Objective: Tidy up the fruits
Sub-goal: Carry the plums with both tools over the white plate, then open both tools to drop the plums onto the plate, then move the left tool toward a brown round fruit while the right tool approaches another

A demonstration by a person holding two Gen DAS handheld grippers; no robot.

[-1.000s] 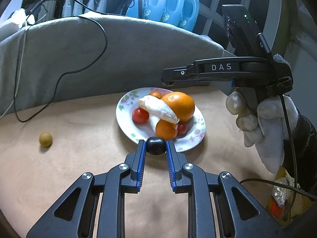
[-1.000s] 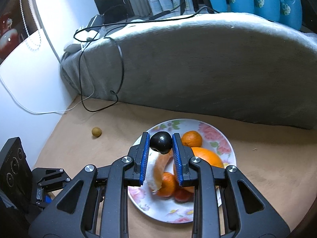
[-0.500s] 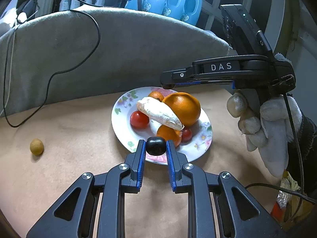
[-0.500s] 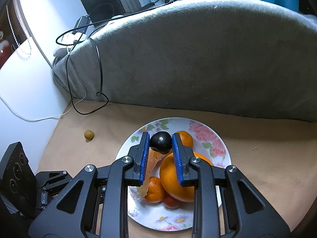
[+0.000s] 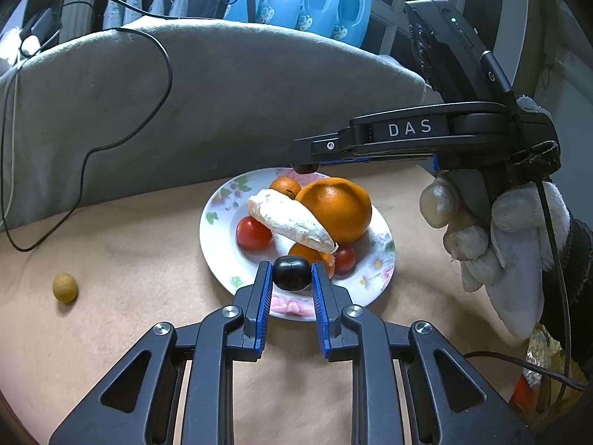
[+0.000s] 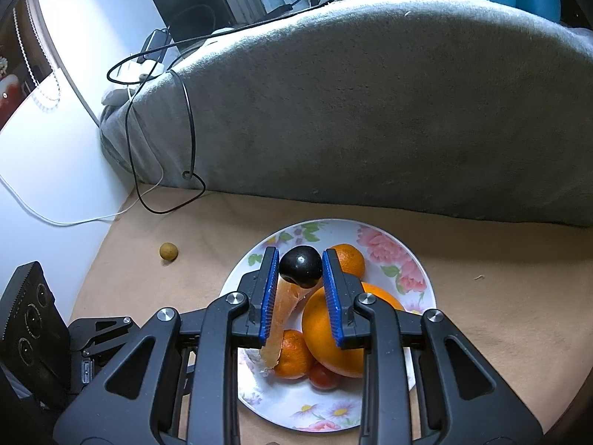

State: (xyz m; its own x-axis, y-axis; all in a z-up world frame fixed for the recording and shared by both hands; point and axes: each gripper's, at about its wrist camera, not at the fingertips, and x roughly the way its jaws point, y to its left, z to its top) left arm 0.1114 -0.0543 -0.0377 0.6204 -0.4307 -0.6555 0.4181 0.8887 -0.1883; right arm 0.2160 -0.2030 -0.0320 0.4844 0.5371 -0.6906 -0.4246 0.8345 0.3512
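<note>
Both my grippers each clamp a dark round fruit over the plate.

My left gripper (image 5: 291,277) pinches a dark plum (image 5: 291,272) above the near rim of the floral plate (image 5: 218,230); my right gripper (image 6: 300,265) pinches a second dark plum (image 6: 300,266) above the plate's far side. Small yellow-brown fruit (image 5: 65,287) lies apart on the bench (image 5: 129,259).

Ahead of the left gripper (image 5: 291,278), which pinches a dark fruit (image 5: 291,273), the floral plate (image 5: 218,237) is crowded: big orange (image 5: 335,209), peeled banana (image 5: 291,220), tomato (image 5: 253,232). Bare rim lies just under its tips. To its left the tan cloth (image 5: 129,244) is open apart from one small yellow-brown fruit (image 5: 65,287). The grey cushion (image 5: 222,92) walls off the far side. The right gripper (image 6: 300,270) hangs over the plate's far part, possibly clear of the pile.
</note>
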